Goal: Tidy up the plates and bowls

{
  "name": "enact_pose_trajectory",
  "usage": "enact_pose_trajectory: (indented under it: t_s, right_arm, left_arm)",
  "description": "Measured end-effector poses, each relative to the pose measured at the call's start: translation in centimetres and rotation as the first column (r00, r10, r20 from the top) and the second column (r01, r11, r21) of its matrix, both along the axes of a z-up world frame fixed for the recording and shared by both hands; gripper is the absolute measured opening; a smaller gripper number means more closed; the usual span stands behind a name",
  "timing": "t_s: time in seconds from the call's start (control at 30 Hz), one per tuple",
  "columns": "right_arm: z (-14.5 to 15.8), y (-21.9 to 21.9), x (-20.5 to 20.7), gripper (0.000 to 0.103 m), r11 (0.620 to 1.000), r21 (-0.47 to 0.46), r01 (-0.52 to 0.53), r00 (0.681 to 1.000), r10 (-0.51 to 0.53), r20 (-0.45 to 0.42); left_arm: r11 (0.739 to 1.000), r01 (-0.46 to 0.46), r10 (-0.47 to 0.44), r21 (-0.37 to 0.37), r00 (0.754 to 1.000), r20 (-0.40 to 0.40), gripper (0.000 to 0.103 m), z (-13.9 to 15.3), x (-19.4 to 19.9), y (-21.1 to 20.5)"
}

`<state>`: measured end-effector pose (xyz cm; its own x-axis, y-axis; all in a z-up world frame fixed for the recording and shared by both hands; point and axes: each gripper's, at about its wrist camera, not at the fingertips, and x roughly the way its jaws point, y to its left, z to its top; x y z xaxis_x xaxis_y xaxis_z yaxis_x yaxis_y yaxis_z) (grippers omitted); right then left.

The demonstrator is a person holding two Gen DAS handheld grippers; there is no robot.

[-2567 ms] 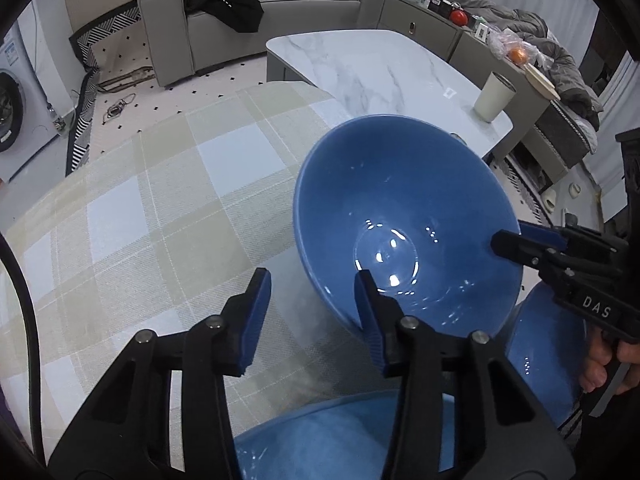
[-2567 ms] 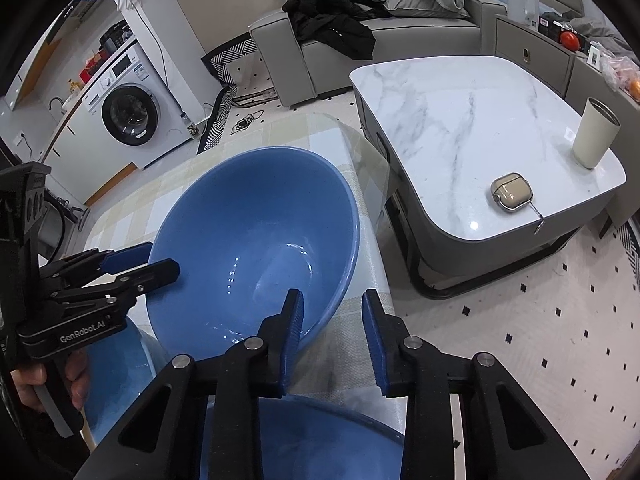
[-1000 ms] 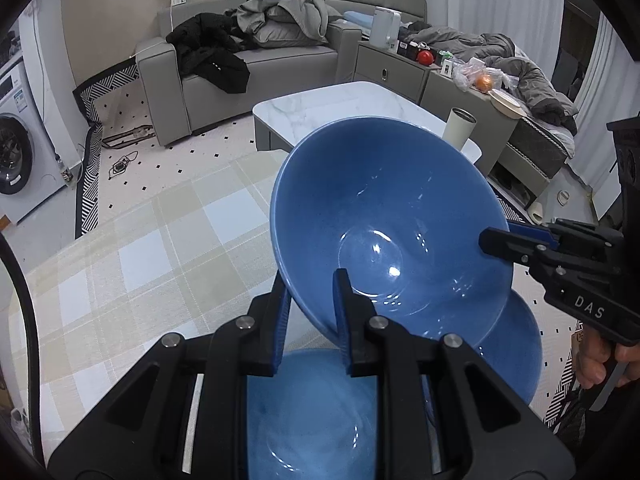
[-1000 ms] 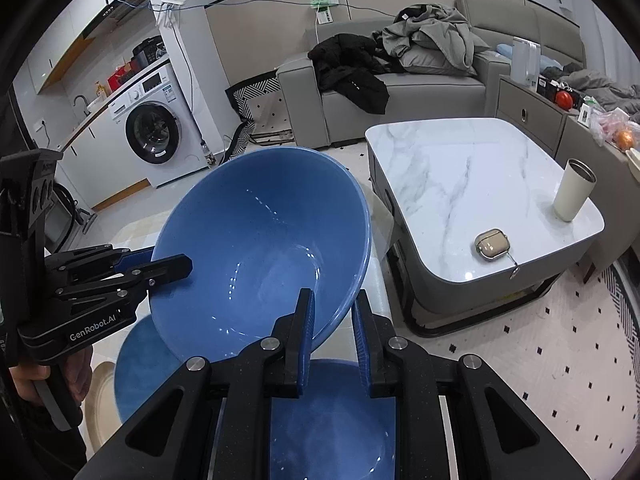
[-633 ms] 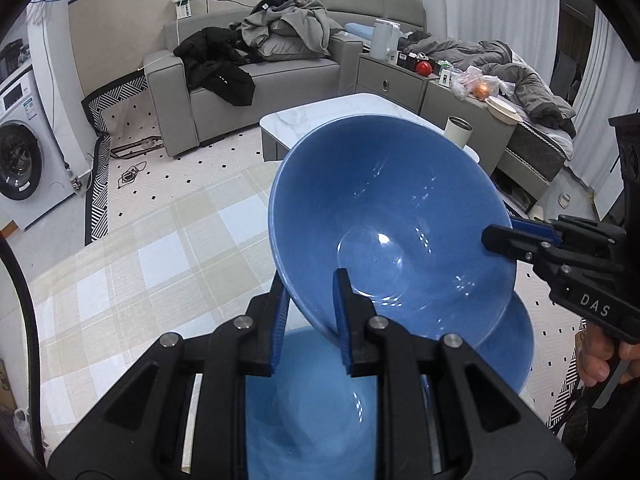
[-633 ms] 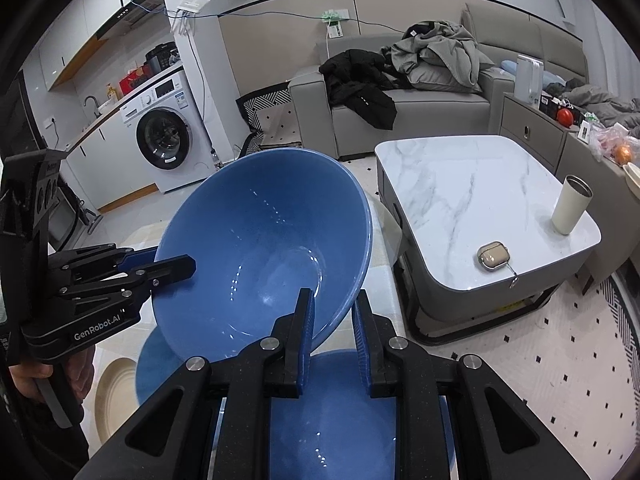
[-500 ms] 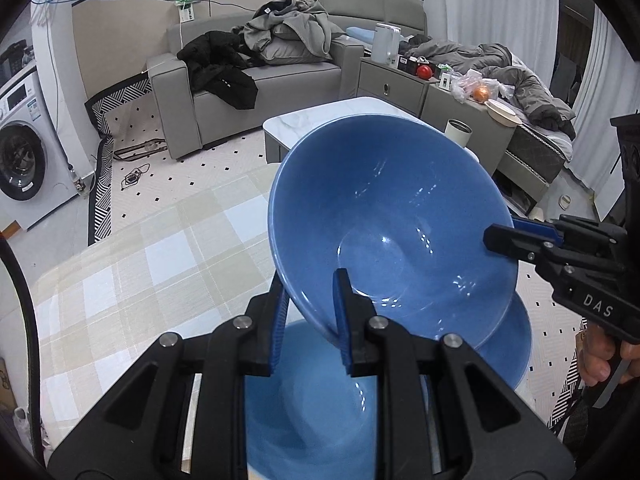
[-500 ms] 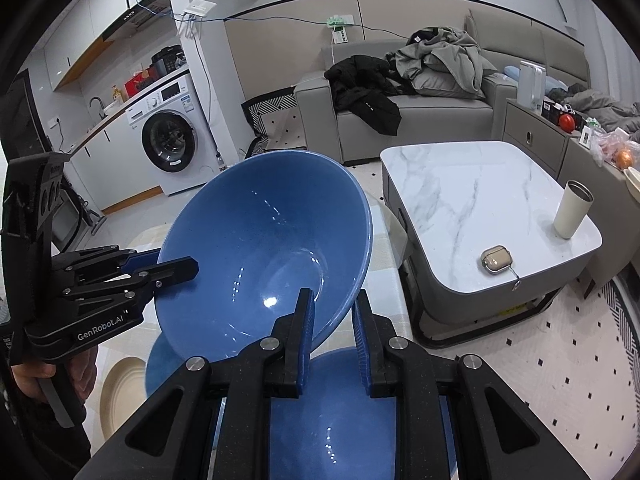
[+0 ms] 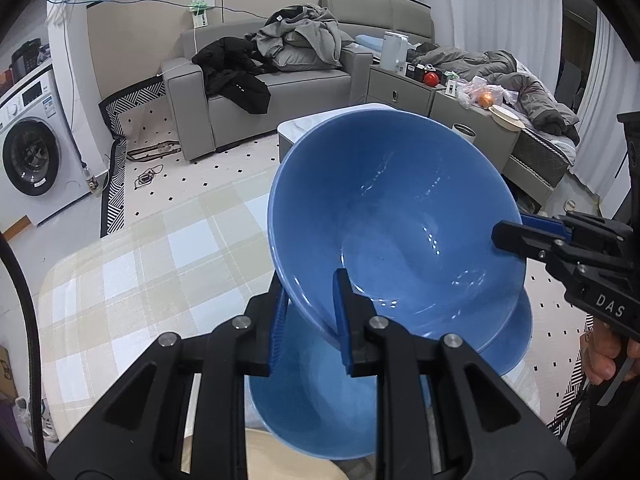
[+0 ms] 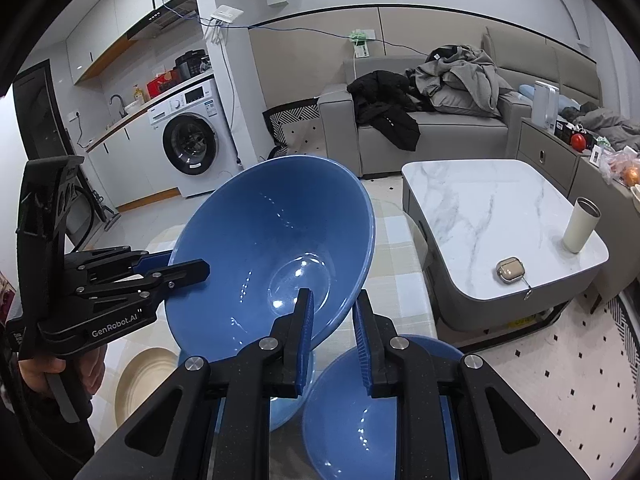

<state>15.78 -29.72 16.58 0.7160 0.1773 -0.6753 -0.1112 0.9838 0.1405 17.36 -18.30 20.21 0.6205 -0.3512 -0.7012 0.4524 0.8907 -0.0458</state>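
- Large blue bowl [image 9: 396,220] held in the air above the checked tablecloth [image 9: 132,276], tilted steeply; its mouth faces back toward both cameras, its base away toward the sofa [image 9: 276,88]. Round, so no long axis; the rim stands nearly on edge.
- Left gripper [image 9: 310,312]: pads narrow, pinching the bowl's near lower rim, one pad inside the bowl, one outside.
- Right gripper [image 10: 332,332]: pads narrow, clamped on the opposite rim the same way; in the left view its tip meets the rim at the right.
- Bowl touches only the two grippers.
- Count, blue bowls: three seen. One held; two more upright on the table below it, one directly under the left gripper [image 9: 320,408], one under the right [image 10: 360,420].
- Count, cream plates: one [image 10: 140,384], flat on the table beside the lower bowls.
- Count, hands: two, each partly visible on a gripper handle.
- Background: marble coffee table [image 10: 492,208] with one cup [image 10: 580,224] and one small case [image 10: 510,270]; one washing machine [image 10: 192,148].
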Motion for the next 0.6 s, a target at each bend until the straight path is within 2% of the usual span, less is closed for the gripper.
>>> enact_pose_trajectory:
  t_s: [0.17,0.6]
  right_arm:
    - [-0.2,0.8,-0.7,0.021,1.000,0.005,-0.014,1.000,0.014,0.001]
    - [-1.2,2.1,-1.2,0.021,0.999,0.021,-0.043,0.999,0.043,-0.013]
  left_arm:
    - [1.000,-0.009,0.009,0.008,1.000,0.005,0.018,0.0,-1.9,1.8]
    - [1.000,-0.026,0.026,0.013,1.000,-0.010,0.018,-1.3,-3.3,4.4]
